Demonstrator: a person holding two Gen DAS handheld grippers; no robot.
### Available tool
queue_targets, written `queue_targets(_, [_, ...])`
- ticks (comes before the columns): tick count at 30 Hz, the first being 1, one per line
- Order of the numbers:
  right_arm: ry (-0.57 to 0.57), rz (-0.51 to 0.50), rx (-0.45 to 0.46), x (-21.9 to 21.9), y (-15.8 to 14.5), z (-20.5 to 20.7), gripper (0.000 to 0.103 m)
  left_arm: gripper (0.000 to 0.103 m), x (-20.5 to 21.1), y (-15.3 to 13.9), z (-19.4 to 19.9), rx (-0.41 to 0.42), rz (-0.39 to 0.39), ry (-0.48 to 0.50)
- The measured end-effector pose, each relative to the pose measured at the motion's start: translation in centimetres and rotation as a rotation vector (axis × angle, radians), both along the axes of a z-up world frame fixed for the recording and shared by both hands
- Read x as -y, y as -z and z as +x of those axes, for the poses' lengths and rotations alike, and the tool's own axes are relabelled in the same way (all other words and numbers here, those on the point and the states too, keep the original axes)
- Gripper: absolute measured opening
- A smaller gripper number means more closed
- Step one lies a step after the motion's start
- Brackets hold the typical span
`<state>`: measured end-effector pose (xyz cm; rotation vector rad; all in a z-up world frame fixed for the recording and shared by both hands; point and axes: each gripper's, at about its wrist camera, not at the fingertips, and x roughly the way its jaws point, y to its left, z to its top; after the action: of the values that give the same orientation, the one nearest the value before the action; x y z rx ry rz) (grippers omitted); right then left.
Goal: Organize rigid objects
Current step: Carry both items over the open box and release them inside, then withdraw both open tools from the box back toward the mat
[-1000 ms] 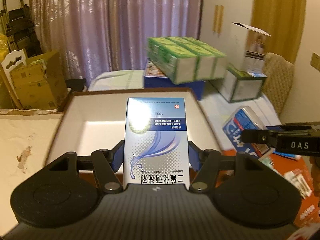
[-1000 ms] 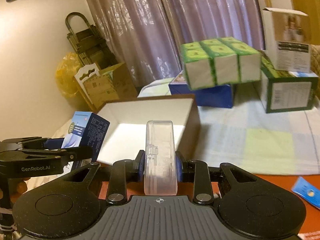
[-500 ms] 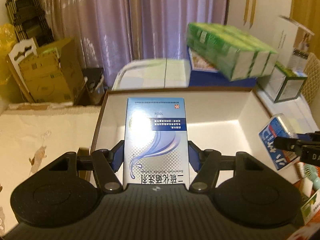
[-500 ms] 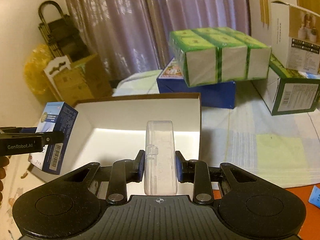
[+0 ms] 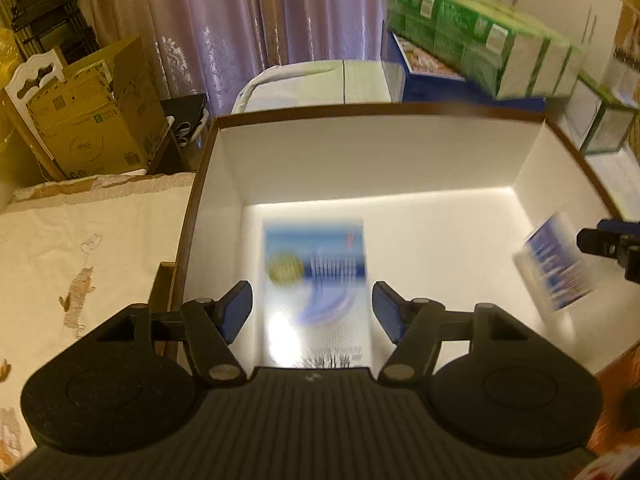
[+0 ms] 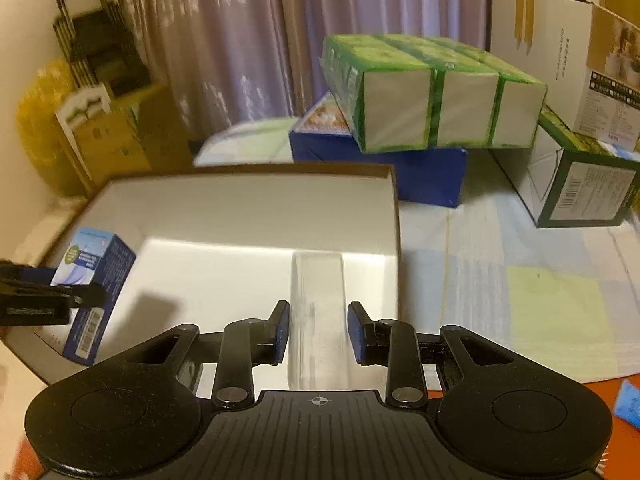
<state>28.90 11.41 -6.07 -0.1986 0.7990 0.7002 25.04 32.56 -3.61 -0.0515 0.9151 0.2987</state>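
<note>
A blue-and-white lotion box [image 5: 316, 292] is blurred between the spread fingers of my left gripper [image 5: 312, 312], clear of both pads, over the floor of the open white cardboard box [image 5: 360, 160]. It also shows in the right wrist view [image 6: 94, 292], in the white box [image 6: 248, 204]. My right gripper [image 6: 318, 332] is open; a clear plastic case [image 6: 318, 320] is blurred between its fingers with gaps on both sides. That case shows at the right of the left wrist view [image 5: 554, 264].
A green shrink-wrapped pack [image 6: 432, 96] lies on a dark blue box [image 6: 400, 168] behind the white box. A green-and-white carton [image 6: 584, 184] stands at the right. Brown cardboard boxes [image 5: 92, 120] stand at the left. A checked cloth [image 6: 520, 280] covers the surface to the right.
Both grippers have opened and let go of the lotion box and the clear case, which now blur between the fingers. Both grippers moved forward over the white box.
</note>
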Motion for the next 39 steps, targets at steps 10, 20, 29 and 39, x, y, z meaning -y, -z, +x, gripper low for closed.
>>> queue_targets(10, [-0.048, 0.022, -0.023, 1.3, -0.6, -1.6, 0.052, 0.069, 0.9, -0.8, -2.3, 0.012, -0.049, 0.011])
queue_targets(20, [-0.047, 0.056, -0.036, 2.7, -2.1, -2.9, 0.053, 0.069, 1.8, -2.9, -4.6, 0.049, -0.093, -0.009])
queue_targets(29, [-0.065, 0.072, -0.033, 3.9, -3.0, -4.4, 0.053, 0.069, 3.3, -4.1, -6.4, 0.073, -0.091, -0.009])
queue_targets(39, [-0.086, 0.095, -0.030, 5.8, -3.9, -6.3, 0.053, 0.069, 5.4, -5.0, -8.2, 0.075, -0.074, -0.019])
